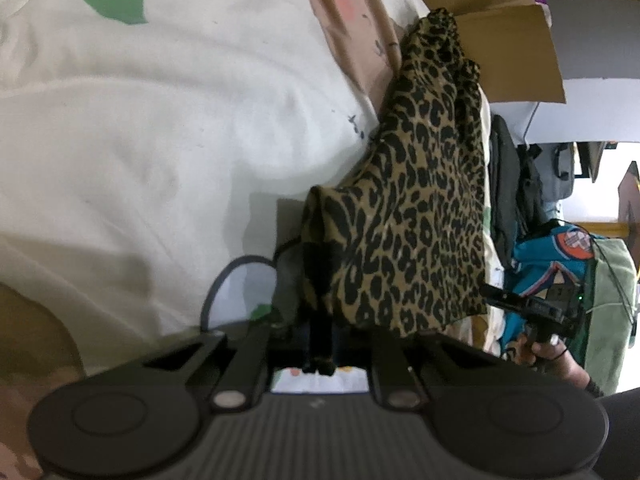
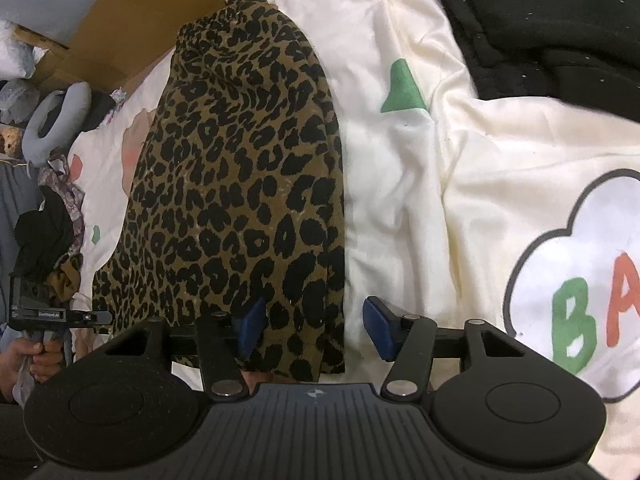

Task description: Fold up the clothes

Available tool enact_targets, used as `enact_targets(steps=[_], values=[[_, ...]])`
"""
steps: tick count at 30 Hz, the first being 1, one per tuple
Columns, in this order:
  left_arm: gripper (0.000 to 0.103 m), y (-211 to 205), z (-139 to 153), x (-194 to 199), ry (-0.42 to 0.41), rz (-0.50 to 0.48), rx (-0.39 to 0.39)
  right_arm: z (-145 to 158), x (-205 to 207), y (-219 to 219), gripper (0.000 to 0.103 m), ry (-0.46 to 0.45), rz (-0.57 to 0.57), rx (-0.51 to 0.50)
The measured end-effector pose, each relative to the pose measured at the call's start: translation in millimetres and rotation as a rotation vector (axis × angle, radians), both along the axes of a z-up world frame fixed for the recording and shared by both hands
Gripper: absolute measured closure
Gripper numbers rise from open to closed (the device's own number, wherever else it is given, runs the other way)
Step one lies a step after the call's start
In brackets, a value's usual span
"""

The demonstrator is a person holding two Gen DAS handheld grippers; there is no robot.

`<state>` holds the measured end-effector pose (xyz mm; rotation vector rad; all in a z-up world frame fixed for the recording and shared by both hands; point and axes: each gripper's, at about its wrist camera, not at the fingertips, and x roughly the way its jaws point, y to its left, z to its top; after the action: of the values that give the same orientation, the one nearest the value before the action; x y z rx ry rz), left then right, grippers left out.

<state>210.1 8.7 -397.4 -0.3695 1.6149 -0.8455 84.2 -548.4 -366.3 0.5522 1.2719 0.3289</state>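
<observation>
A leopard-print garment (image 2: 240,184) lies folded lengthwise on a cream quilt (image 2: 400,184), running from the bottom centre of the right wrist view up toward the upper left of the frame. The right gripper (image 2: 316,328) hangs over the garment's near end with its 2 blue fingers (image 2: 378,326) spread apart; the left-hand one sits against the cloth and the other stands over bare quilt just beside the garment's right edge. A green triangle print (image 2: 402,90) shows right of centre in the upper half, and a white cloud patch (image 2: 580,280) with coloured letters fills the right edge. Dark black fabric (image 2: 540,20) covers the upper right corner. At the lower left edge a hand (image 2: 38,356) grips the handle of the other tool.

In the left wrist view, the left gripper (image 1: 320,344) has its 2 dark fingers (image 1: 318,320) pressed together at bottom centre, pinching a corner of the garment (image 1: 416,216), which rises from them as a lifted fold and trails toward the upper right of the frame. The quilt (image 1: 160,128) fills the left half, and brown cardboard (image 1: 512,52) lies across the upper right. At lower right, a hand (image 1: 560,356) holds the right tool in front of a teal printed cloth (image 1: 548,264).
</observation>
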Motion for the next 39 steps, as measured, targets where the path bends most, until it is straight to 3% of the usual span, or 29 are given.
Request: enact_targets(steps=[4,7,16,26,27,28,29,39], values=[[0.094,-3.9,-0.8,2.1,-0.003,-0.003,0.021,-4.5,5.0,0.4,0.051,0.011,0.027,0.012],[0.094,-5.6,-4.7,3.2,0.003,-0.003,0.029,-9.0,9.2,-0.7,0.065,0.017,0.023,0.041],[0.094,-3.0,-8.3,5.6,0.02,0.006,0.027,-30.1,20.9,-14.1,0.068,0.048,-0.035,0.199],[0.094,0.3,-7.4,7.5,0.028,0.01,0.019,-33.6,7.2,-9.7,0.07,0.102,-0.02,0.24],[0.094,0.3,-7.3,7.7,0.029,0.011,0.019,-34.1,7.6,-8.5,0.073,0.101,-0.024,0.24],[0.094,-0.1,-7.1,8.1,0.03,0.011,0.019,-34.1,7.9,-7.1,0.086,0.102,-0.025,0.237],[0.094,-1.1,-6.7,9.4,0.031,0.007,0.02,-32.5,8.4,-5.5,0.092,0.104,-0.022,0.227],[0.094,-3.6,17.2,15.2,0.042,-0.021,0.006,1.0,4.3,0.1,0.1,0.07,0.0,0.2]])
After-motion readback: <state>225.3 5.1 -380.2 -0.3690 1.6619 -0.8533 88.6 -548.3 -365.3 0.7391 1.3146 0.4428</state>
